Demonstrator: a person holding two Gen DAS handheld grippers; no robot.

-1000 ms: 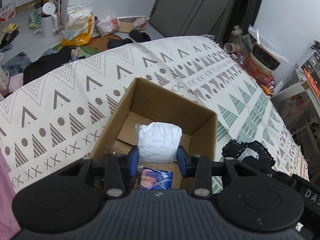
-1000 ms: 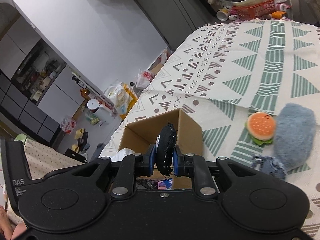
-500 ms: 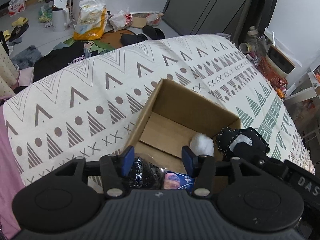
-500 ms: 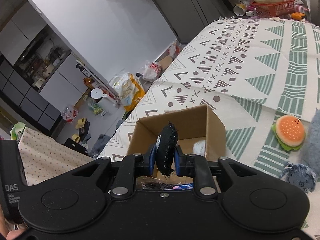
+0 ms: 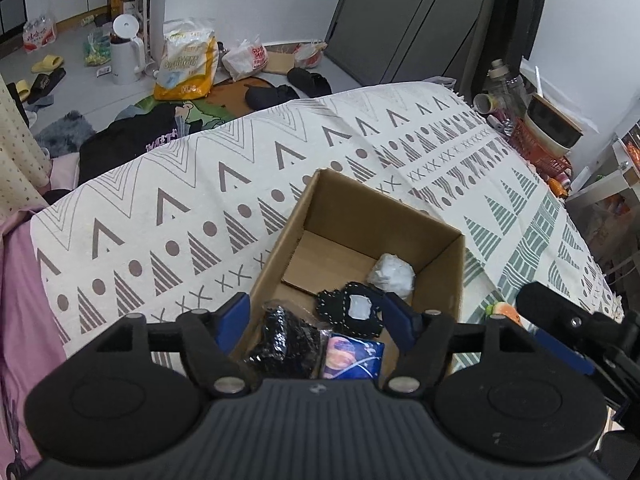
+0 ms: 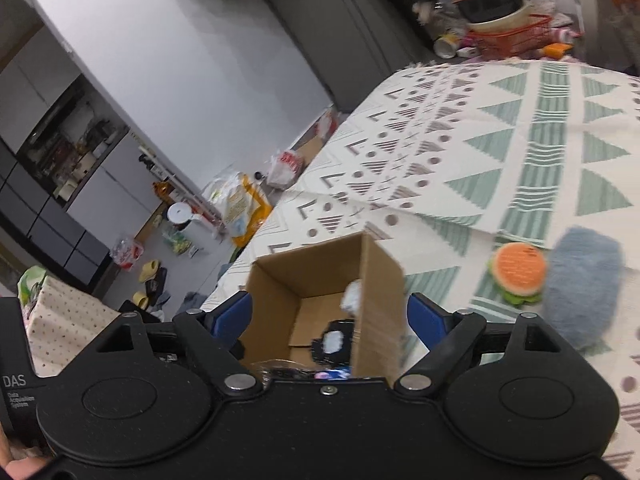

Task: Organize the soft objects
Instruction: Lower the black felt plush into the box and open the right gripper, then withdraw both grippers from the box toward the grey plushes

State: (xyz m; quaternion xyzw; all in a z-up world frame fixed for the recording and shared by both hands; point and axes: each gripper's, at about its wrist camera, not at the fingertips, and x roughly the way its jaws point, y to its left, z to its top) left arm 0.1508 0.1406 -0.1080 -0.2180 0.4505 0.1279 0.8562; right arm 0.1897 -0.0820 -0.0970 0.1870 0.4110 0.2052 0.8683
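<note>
Left wrist view
- Left gripper (image 5: 316,320): blue-padded fingers spread wide, grasping nothing, held above the near edge of the box
- Cardboard box (image 5: 452,276): open-topped, standing on a patterned cloth (image 5: 200,216) with chevrons, dots and triangles
- Box contents: white crumpled soft bundle (image 5: 391,273) in the far right corner; black stitched-edge pouch with a white patch (image 5: 352,309) lying just in front of it; black crinkled soft item (image 5: 286,340) at the near left; blue printed packet (image 5: 352,360) at the near side, touching the black crinkled item
- Right gripper (image 5: 560,332): one blue-lined finger and black body visible at the right edge, outside the box
- Burger plush (image 5: 505,311): a small part shows beyond the box's right wall
- Floor beyond: white kettle (image 5: 127,50), yellow bag (image 5: 188,65), slippers and dark clothing

Right wrist view (somewhat blurred)
- Right gripper (image 6: 330,316): fingers fully apart, empty, either side of the box
- Cardboard box (image 6: 380,300): white bundle (image 6: 352,298) and black pouch (image 6: 334,340) inside on the bottom
- Burger plush (image 6: 519,267): on the cloth (image 6: 540,168), right of the box, touching a grey-blue fluffy item (image 6: 586,280)
- Orange basket (image 6: 510,40) with a bowl, beyond the far edge of the cloth
</note>
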